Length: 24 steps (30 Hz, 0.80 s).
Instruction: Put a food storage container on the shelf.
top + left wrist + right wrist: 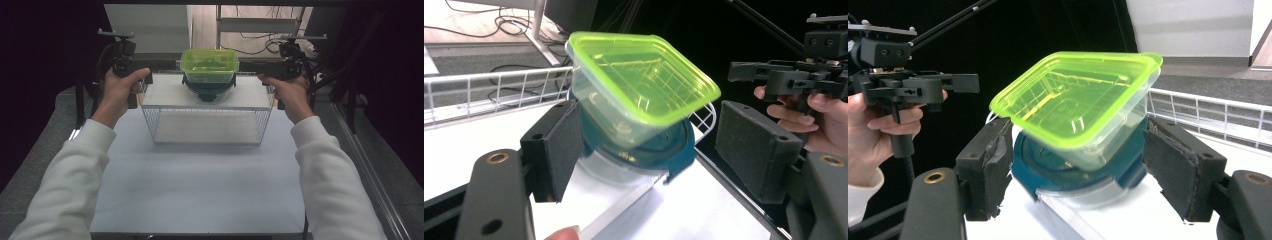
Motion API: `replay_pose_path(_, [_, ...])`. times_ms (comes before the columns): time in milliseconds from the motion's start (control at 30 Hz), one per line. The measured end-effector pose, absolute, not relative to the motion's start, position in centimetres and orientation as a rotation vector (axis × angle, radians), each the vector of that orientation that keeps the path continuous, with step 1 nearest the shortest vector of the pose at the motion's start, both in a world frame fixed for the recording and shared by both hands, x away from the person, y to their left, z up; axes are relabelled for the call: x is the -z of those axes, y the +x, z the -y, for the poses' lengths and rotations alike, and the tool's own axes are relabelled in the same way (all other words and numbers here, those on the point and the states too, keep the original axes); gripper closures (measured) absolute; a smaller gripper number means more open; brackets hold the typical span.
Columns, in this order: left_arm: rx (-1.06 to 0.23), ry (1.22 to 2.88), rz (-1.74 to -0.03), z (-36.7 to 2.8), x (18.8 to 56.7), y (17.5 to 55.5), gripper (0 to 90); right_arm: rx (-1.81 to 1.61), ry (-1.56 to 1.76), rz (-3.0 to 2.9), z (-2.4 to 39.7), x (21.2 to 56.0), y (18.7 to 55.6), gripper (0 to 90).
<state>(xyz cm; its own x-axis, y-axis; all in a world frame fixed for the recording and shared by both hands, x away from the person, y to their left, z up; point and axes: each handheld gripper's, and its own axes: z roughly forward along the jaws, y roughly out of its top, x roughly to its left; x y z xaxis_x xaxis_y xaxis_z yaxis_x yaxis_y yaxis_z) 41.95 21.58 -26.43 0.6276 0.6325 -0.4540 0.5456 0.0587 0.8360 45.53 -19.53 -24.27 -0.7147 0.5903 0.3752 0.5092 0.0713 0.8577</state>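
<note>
The green-lidded container (209,65) sits stacked on a round container with a teal lid (208,90), and the pair rests at the far edge of the white board topping a wire basket (207,126), which stands on the worktop (200,190). The upper container is clear-walled, roughly rectangular, with its long axis running left to right across the high view; in both gripper views it appears tilted on the teal lid rather than seated flat. The left gripper (131,62) stands just beside the stack on the left and the right gripper (280,67) just beside it on the right, each about equally near. In the left gripper view the fingers (556,150) are spread, with the stack between them and the pads clear of its walls. In the right gripper view the fingers (1175,170) are likewise released, with a gap on both sides of the stack. Neither gripper holds anything. Judgement: the stack lies directly between the two grippers along its long axis, so any further handling would call for closing in from the short ends; the tilted seating looks liable to slip if nudged.
</note>
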Motion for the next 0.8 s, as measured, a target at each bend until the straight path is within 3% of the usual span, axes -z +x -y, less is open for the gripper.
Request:
replay_pose_path(400, [-0.163, 1.672, -1.0, -22.8, 30.4, 35.3, 25.1, -1.635, 1.007, -2.272, 22.3, 26.4, 39.6, 26.3])
replay_pose_path(800, [-0.21, 1.778, -0.977, -20.3, 37.7, 29.6, 24.9, -1.651, 0.935, -2.316, 25.6, 33.8, 34.2, 21.9])
